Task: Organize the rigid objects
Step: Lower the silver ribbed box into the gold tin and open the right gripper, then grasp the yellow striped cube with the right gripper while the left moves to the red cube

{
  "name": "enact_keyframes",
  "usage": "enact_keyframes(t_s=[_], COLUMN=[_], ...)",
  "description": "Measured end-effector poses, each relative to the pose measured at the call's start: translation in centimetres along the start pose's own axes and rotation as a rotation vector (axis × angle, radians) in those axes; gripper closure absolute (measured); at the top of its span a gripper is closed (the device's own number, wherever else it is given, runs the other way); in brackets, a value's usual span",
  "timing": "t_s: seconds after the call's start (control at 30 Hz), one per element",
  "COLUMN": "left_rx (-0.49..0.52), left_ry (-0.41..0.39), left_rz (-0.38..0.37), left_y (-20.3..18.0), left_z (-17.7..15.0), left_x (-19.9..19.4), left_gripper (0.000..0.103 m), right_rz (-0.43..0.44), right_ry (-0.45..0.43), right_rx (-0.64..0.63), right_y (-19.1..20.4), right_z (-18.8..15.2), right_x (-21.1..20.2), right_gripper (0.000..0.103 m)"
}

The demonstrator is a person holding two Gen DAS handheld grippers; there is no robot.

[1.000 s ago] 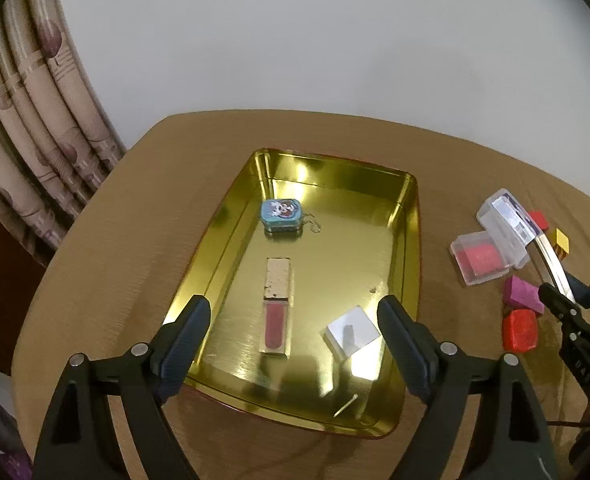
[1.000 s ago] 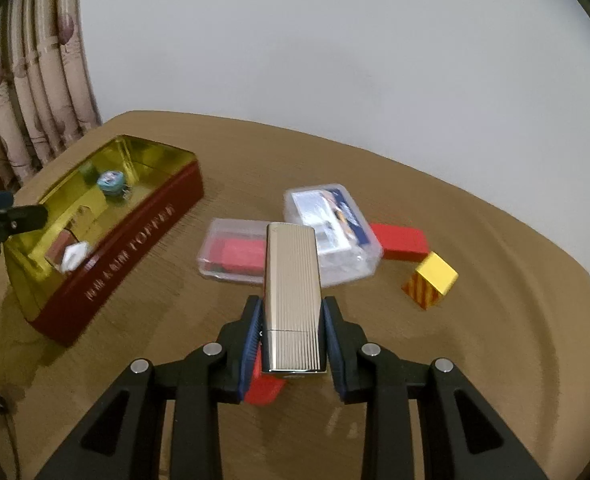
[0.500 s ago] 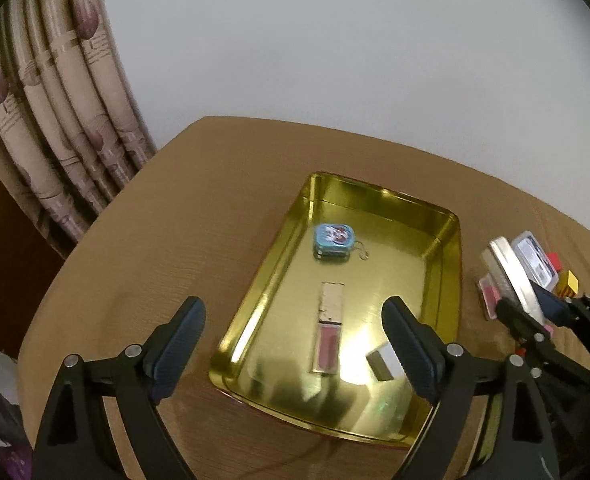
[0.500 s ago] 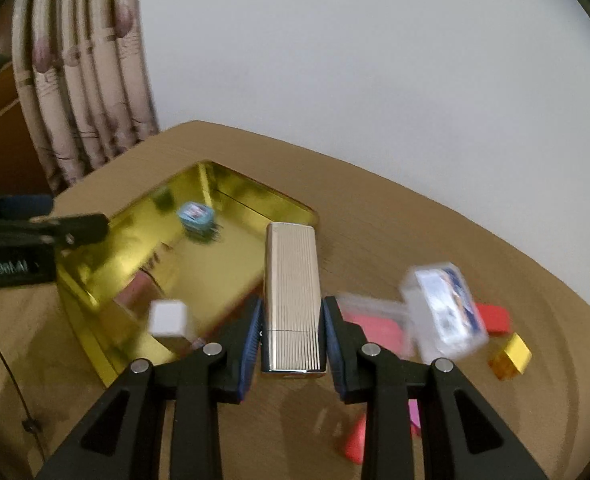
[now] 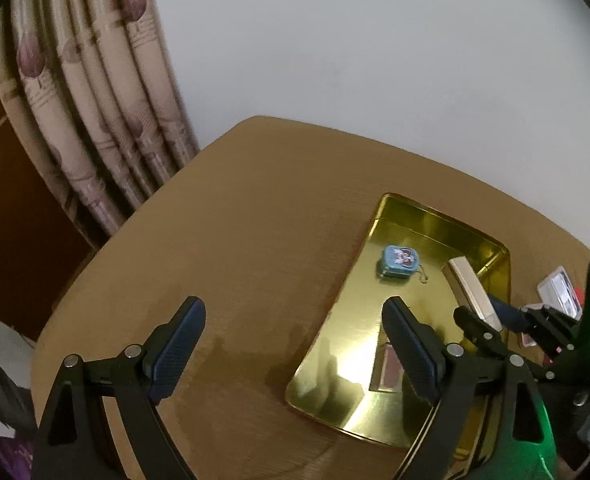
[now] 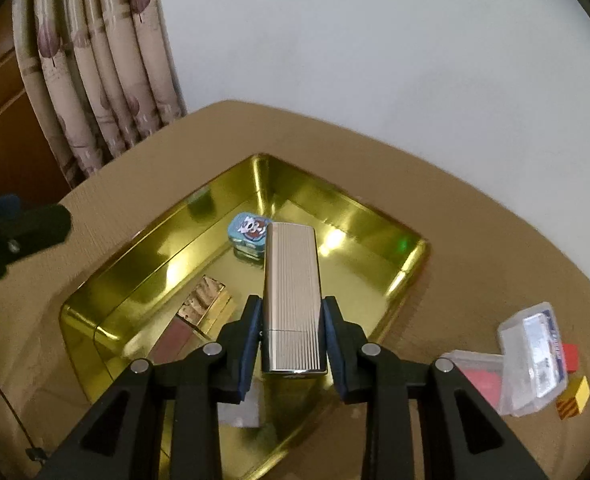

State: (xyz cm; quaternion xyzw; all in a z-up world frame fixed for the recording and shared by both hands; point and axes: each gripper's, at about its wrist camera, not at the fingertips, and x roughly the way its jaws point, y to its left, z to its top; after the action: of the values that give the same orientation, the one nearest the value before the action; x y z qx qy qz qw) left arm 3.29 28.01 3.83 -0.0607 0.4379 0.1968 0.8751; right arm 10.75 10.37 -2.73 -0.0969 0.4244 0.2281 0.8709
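My right gripper point(image 6: 291, 312) is shut on a ribbed champagne-gold box point(image 6: 293, 292), held over the shiny gold tin tray point(image 6: 399, 280). In the tray lie a small blue cartoon tin point(image 6: 251, 234), a gold-capped pink lip gloss point(image 6: 191, 320) and a white block point(image 6: 241, 412), half hidden under my fingers. From the left wrist, the right gripper point(image 5: 485, 312) with the gold box point(image 5: 471, 288) hangs over the tray point(image 5: 335, 368), near the blue tin point(image 5: 399, 262). My left gripper point(image 5: 291, 344) stands open and empty above bare table, left of the tray.
On the round brown table point(image 6: 475, 232), right of the tray, lie a clear case with a printed card point(image 6: 535, 356), a clear box with red contents point(image 6: 483, 380), a red block point(image 6: 569, 356) and a yellow striped block point(image 6: 573, 396). Curtains point(image 5: 95, 120) hang beyond the table's left edge.
My right gripper carried the gold box leftward from the loose items to above the tray. My left gripper drew back to the left, off the tray, and stays open.
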Motion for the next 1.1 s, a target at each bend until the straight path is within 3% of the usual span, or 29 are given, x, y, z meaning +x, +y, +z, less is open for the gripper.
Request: enact_keyframes(t_s=[0.43,0.67,0.97,1.1], left_rx=[-0.009,0.013,0.056,0.084], left_ry=[0.032,0.035,0.038,0.037], left_rz=[-0.010,-0.024,-0.032,-0.042], left_y=[0.3,-0.6,-2.1,-3.1], left_z=[0.0,-0.4,-1.1,-1.5], left_x=[1.1,1.1,1.3,1.1], left_gripper=[0.015,0.015,0.015,0.015], right_rz=[-0.058,-0.040,-0.023,-0.058], right_ry=[0.068,0.074,-0.009,-0.030], right_rx=[-0.007,0.007,0.029,0.046], right_y=[1.2,1.3,-0.2,-2.0], right_z=[-0.1,0.1,-0.9,-2.2], right_x=[3.6,4.1,-0.3,-2.6], right_gripper=[0.072,0.072,0.071,0.071])
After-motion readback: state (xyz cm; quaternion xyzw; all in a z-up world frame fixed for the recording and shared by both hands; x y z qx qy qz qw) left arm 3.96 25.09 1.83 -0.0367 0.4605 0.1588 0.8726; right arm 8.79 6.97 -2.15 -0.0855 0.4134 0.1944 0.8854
